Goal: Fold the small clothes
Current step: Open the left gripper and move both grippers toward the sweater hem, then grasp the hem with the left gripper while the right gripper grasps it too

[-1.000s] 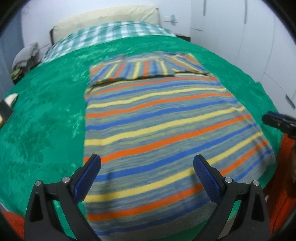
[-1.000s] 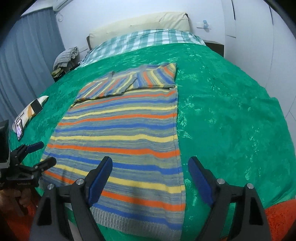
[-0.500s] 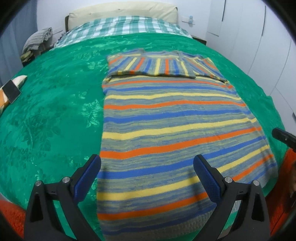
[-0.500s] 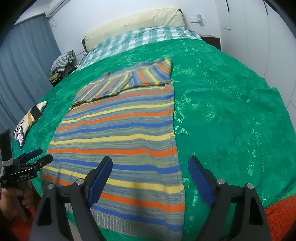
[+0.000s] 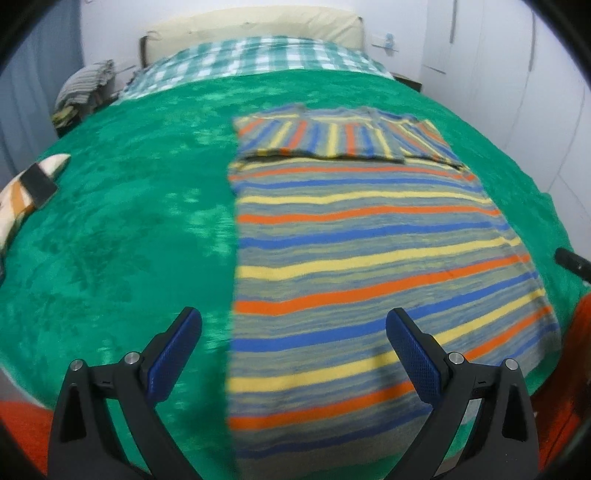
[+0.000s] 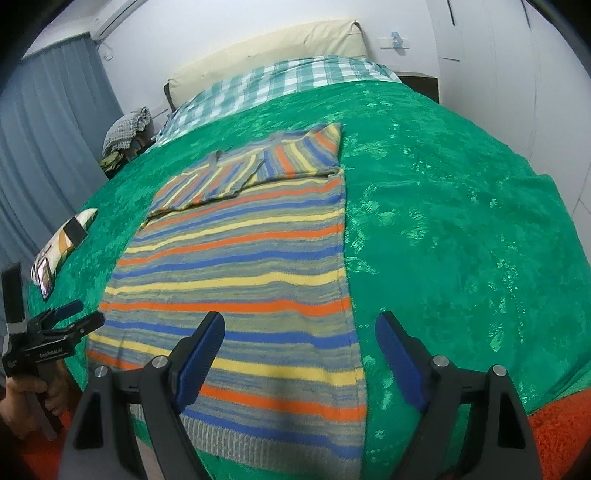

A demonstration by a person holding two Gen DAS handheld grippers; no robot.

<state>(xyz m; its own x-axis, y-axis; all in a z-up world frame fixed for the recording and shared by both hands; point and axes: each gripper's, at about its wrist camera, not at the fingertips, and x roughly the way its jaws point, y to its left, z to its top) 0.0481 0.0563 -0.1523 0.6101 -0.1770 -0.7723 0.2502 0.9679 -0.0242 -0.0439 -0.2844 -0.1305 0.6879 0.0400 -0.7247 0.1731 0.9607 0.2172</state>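
Note:
A striped sweater (image 5: 369, 251) in blue, yellow, orange and grey lies flat on the green bedspread (image 5: 122, 229), with both sleeves folded across its top. It also shows in the right wrist view (image 6: 243, 266). My left gripper (image 5: 293, 350) is open and empty above the sweater's near left hem corner. My right gripper (image 6: 299, 354) is open and empty above the near right hem corner. The left gripper also shows at the left edge of the right wrist view (image 6: 55, 328), held by a hand. A tip of the right gripper shows at the right edge of the left wrist view (image 5: 572, 260).
A plaid sheet (image 5: 258, 59) and a cream pillow (image 5: 255, 26) lie at the head of the bed. A patterned cushion with a phone (image 6: 62, 243) lies at the left edge. A clothes pile (image 6: 125, 129) sits beyond the bed. White wardrobe doors (image 5: 517, 92) stand on the right. Orange fabric (image 6: 561, 439) lies below the bed edge.
My left gripper has shifted left, so the sweater's left edge now lies between its fingers. My right gripper has shifted slightly right. Both stay open.

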